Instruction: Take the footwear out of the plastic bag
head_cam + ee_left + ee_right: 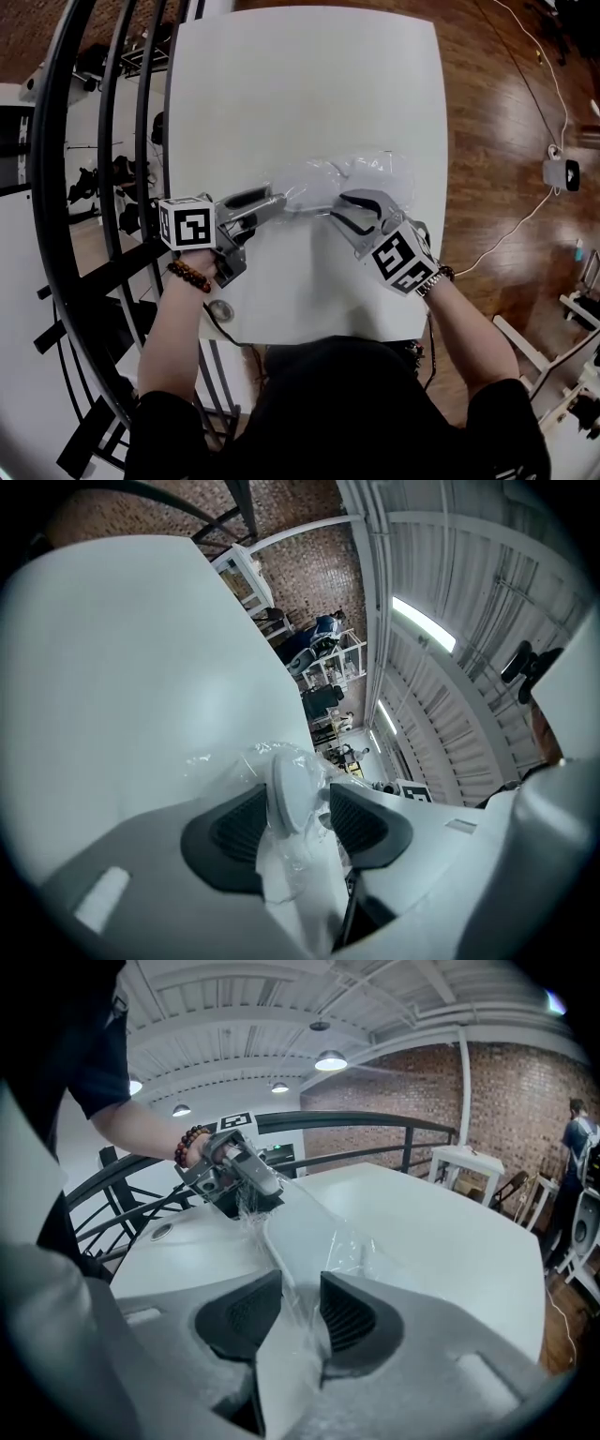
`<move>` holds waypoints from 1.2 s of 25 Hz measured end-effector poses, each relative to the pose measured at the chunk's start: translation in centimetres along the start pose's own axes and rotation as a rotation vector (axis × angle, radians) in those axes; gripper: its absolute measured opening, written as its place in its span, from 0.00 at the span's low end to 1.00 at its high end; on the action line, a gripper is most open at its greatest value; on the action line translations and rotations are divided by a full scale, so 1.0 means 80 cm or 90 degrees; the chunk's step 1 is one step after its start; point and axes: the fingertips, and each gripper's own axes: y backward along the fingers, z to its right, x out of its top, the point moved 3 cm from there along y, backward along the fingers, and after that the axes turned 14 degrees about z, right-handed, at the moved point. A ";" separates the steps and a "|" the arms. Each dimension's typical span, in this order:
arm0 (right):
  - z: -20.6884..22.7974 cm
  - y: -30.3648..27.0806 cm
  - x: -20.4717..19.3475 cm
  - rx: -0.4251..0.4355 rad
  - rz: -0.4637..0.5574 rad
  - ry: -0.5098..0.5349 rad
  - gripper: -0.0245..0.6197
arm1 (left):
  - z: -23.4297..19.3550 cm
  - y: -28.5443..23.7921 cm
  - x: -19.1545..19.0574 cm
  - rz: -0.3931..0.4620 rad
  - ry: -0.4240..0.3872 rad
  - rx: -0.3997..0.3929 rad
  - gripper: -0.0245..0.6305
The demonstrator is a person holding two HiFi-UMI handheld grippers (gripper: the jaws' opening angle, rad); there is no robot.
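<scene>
A clear plastic bag point(370, 169) with white footwear point(305, 180) inside lies mid-table on the white table point(300, 84). My left gripper point(281, 200) reaches in from the left. In the left gripper view the footwear's rim point(289, 789) and crumpled film stand between its jaws point(298, 825), against one pad with a gap to the other, so it is open. My right gripper point(342, 208) comes from the right. Its pads point(347, 1314) press on bag film point(361, 1251) and the white footwear point(300, 1232) under it. The left gripper point(239, 1171) shows beyond.
A black curved railing point(84, 187) runs along the table's left side. Wooden floor point(506, 112) lies to the right, with a cable and a small white device point(561, 172). A round grommet point(221, 309) sits at the near-left table corner. A person point(574, 1138) stands far off.
</scene>
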 end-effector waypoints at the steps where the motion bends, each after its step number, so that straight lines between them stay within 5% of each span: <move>1: -0.001 0.001 0.000 0.001 0.001 0.000 0.22 | -0.002 0.001 -0.002 -0.003 0.008 0.002 0.37; 4: -0.004 0.003 0.000 0.009 0.007 -0.001 0.22 | -0.015 0.005 -0.011 -0.030 -0.008 0.034 0.17; 12: 0.010 0.023 0.016 -0.017 0.049 -0.021 0.22 | -0.034 0.025 -0.015 -0.036 -0.031 0.071 0.15; 22: 0.118 0.084 -0.020 -0.227 -0.008 -0.067 0.29 | -0.027 0.025 -0.008 -0.026 -0.029 0.053 0.15; 30: 0.137 0.082 -0.051 -0.221 -0.017 -0.226 0.34 | -0.028 0.032 -0.006 -0.018 -0.036 0.053 0.15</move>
